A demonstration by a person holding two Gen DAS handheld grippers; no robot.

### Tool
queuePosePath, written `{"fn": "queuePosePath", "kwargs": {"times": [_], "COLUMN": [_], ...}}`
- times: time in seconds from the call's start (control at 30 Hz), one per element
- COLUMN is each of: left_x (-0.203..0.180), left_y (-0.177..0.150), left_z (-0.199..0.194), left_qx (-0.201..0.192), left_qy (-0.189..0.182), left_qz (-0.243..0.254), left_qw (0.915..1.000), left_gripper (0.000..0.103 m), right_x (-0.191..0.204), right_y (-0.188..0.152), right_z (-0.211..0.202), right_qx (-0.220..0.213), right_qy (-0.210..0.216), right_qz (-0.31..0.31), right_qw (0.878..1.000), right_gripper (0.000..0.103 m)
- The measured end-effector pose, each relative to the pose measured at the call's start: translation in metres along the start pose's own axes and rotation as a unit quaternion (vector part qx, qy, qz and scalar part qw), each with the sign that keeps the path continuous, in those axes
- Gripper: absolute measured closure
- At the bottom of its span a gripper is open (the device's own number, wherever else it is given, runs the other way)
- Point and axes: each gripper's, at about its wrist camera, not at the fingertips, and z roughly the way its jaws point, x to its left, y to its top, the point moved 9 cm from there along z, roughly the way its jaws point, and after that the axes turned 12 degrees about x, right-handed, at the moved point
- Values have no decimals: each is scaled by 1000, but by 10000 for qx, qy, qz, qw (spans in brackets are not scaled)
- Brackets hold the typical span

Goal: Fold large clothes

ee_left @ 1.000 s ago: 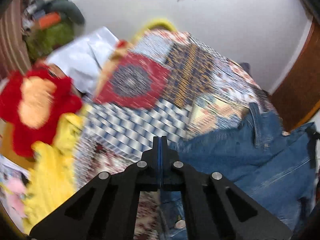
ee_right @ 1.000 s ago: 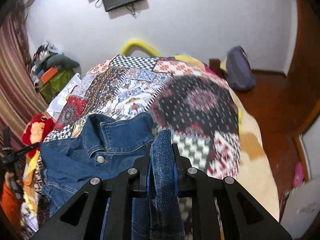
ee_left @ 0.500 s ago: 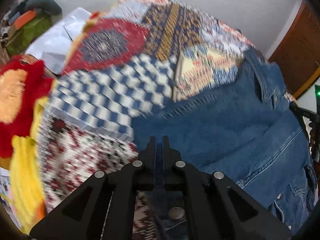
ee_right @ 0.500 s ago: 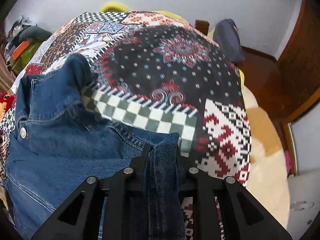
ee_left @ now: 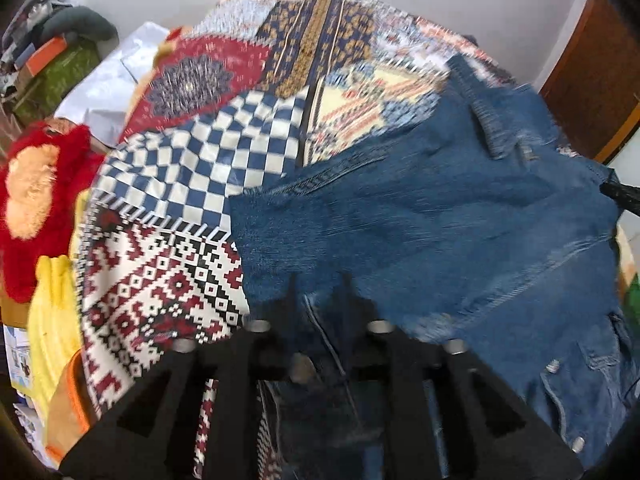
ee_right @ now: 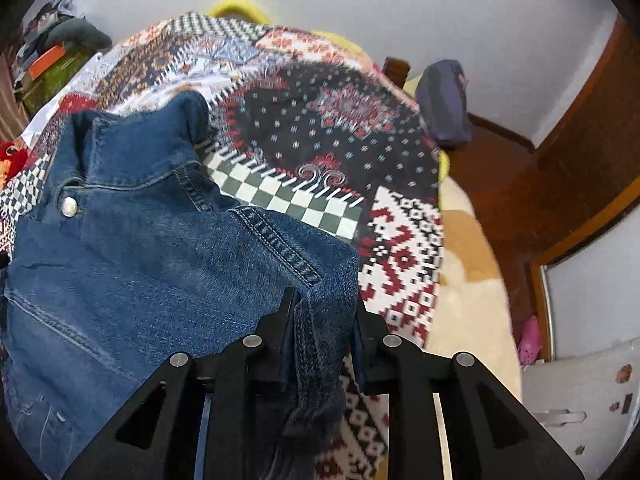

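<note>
Denim jacket pinched at one edge on the patchwork bed

Denim jacket (ee_right: pixel 132 248) lies spread on the patchwork bedspread (ee_right: pixel 320 128), collar toward the far wall, and that bedspread is the landmark for everything else. In the right wrist view the right gripper (ee_right: pixel 322 308) has its jaws pressed onto a bunched fold of the jacket's edge; the blue cloth fills the gap between the fingers and hangs down past them. A metal snap button (ee_right: pixel 69 206) sits on the jacket below the collar, and a stitched seam runs diagonally from the collar down to the pinched corner.

In the left wrist view the left gripper (ee_left: pixel 316 292) has its jaws spread a little apart, with the jacket (ee_left: pixel 420 220) lying between and under the fingertips; the blur makes it unclear whether the pads touch the cloth, though they do not clamp it. The jacket covers the right part of the bedspread (ee_left: pixel 192 184) in this view, leaving the blue-and-white checks and the red-and-white diamond pattern bare on the left.

Off the left edge of the bedspread sit a red plush toy (ee_left: pixel 36 208) and a yellow cloth (ee_left: pixel 52 312). Beyond the bedspread's right edge, in the right wrist view, a cream fleece blanket (ee_right: pixel 468 280) shows beneath it, and a purple bag (ee_right: pixel 442 104) rests near the wall.
</note>
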Motion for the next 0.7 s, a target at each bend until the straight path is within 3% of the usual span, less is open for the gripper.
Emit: {"fn": "queuePosePath", "kwargs": {"times": [0.03, 0.07, 0.23, 0.4, 0.5, 0.53, 0.57, 0.63, 0.7], "left_x": [-4, -8, -42, -72, -77, -77, -76, -75, -73], "left_y": [-2, -4, -11, -19, -18, -17, -16, -14, -12], "left_z": [-8, -14, -15, 22, 30, 32, 33, 37, 39], "left_qx": [-93, -167, -124, 209, 120, 121, 118, 93, 80], "left_qy": [23, 32, -209, -51, 137, 179, 221, 277, 242], "left_qz": [17, 41, 278, 572, 643, 669, 699, 741, 737], "left_qw": [10000, 9998, 9993, 9981, 9978, 9975, 9972, 9968, 9970], "left_gripper": [58, 51, 44, 41, 34, 31, 27, 23, 22], "right_x": [0, 1, 7, 8, 6, 2, -3, -18, -25], "right_y": [-2, -3, -6, -10, -12, -12, -12, -9, -9], "right_z": [-7, -14, -25, -6, 11, 18, 21, 22, 20], "right_qx": [-94, -212, -417, -285, -131, -63, -55, -277, -387], "right_qy": [-32, -62, -289, -435, -422, -464, -613, -1064, -851], "right_qz": [28, 58, -10, -243, -358, -340, -291, -215, -177], "right_qw": [9999, 9997, 9987, 9984, 9984, 9983, 9977, 9937, 9955], "right_gripper": [84, 84, 84, 84, 83, 70, 43, 13, 11]}}
